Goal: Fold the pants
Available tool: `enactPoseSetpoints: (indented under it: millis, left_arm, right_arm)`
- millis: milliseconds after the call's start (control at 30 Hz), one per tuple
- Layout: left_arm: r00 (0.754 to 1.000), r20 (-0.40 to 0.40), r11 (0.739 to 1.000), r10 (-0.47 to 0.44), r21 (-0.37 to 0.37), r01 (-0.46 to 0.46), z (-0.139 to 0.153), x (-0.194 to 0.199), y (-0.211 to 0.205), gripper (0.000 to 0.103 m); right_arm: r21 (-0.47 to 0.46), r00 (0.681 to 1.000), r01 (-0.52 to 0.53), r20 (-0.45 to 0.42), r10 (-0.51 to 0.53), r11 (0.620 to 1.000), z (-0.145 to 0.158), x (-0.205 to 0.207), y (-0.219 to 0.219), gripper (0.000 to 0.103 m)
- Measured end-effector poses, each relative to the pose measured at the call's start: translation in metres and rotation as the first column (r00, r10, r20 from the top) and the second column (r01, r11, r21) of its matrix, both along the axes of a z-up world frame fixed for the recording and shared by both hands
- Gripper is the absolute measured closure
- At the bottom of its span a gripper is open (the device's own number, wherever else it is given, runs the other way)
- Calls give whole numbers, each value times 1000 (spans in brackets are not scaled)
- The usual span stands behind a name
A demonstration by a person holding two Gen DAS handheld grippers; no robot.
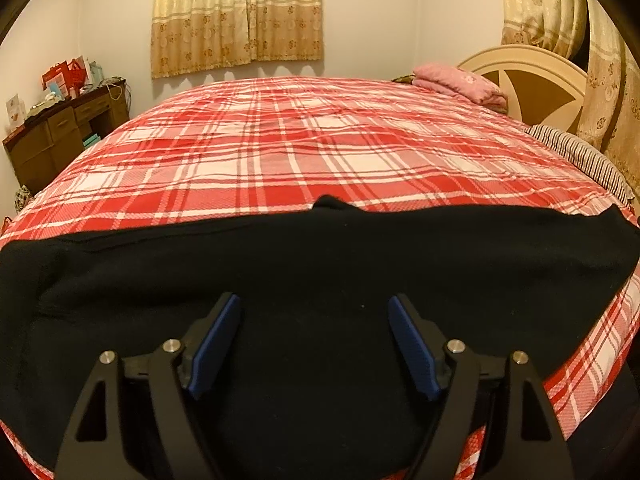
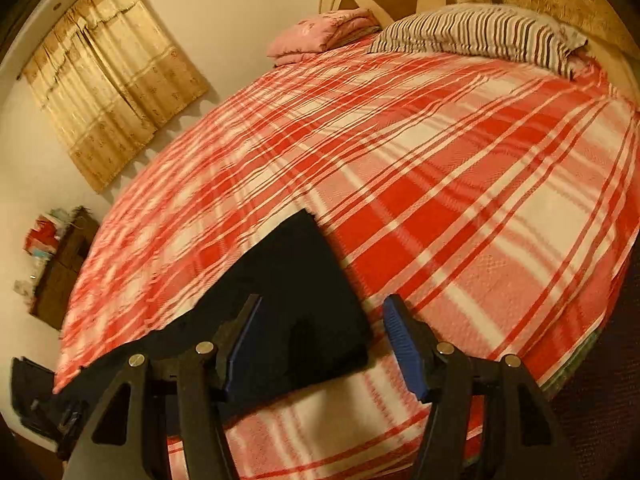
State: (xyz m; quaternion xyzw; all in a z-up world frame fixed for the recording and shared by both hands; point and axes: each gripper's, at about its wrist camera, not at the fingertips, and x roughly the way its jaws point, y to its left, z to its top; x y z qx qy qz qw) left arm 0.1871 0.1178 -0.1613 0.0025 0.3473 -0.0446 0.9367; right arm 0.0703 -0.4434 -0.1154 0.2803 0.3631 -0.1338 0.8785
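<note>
Both claws hang with jaws spread wide, gripping nothing: the left gripper (image 1: 314, 344) over black pants (image 1: 320, 272) lying flat along the near edge of a red plaid bedspread (image 1: 300, 140), the right gripper (image 2: 320, 344) above their squared end.
</note>
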Motion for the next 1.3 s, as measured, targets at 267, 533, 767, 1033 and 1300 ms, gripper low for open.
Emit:
enactPoseSetpoints:
  millis: [267, 533, 767, 1033, 1300]
  left_arm:
    - [1000, -2, 1000, -9, 0, 9, -1, 1, -2, 16]
    - [1000, 2, 1000, -5, -28, 5, -1, -3, 2, 16]
    - [1000, -6, 1000, -13, -10, 13, -1, -2, -2, 13]
    - [1000, -3, 1000, -8, -30, 8, 1, -4, 2, 13]
    - [1000, -2, 998, -7, -57, 6, 3, -7, 5, 13]
  right_arm:
    - [83, 997, -9, 75, 3, 997, -8, -6, -4, 44]
    - [111, 996, -41, 88, 32, 993, -18, 11, -5, 83]
    - [119, 983, -117, 154, 99, 986, 0, 11, 21, 88]
    - [12, 906, -372, 222, 361, 928, 42, 43, 116, 88]
    - [27, 815, -554, 223, 535, 832, 34, 83, 205, 89]
